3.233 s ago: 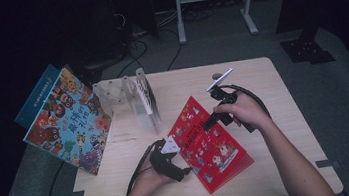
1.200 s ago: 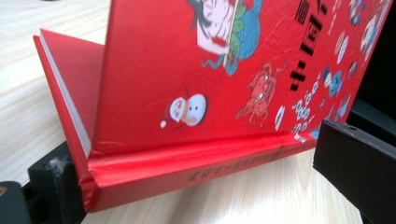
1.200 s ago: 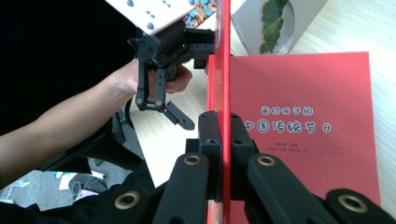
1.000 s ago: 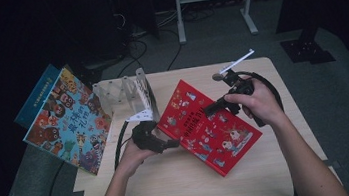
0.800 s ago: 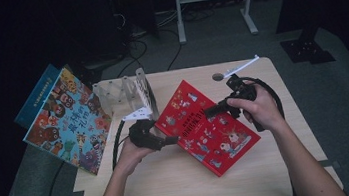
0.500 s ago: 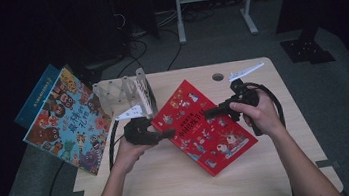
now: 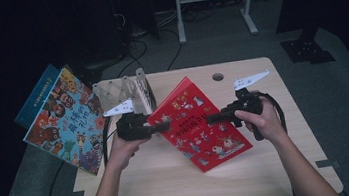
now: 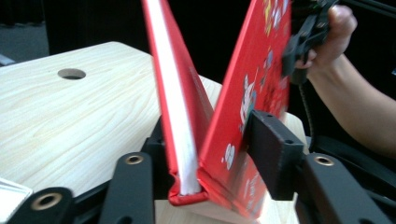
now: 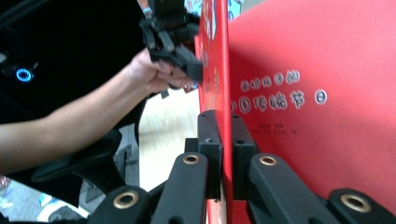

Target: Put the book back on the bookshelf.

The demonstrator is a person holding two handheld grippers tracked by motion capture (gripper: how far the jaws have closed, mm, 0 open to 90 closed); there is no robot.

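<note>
One red book (image 7: 196, 123) stands tilted above the table (image 7: 183, 187), held by two grippers: left gripper (image 7: 162, 126) clamps its spine edge, right gripper (image 7: 214, 119) pinches its cover. Two other books (image 7: 64, 120) lean left.

The red book (image 7: 197, 123) has been lifted off the table (image 7: 182, 177), carried toward the rack (image 7: 126, 91) and tilted up between both grippers.
</note>
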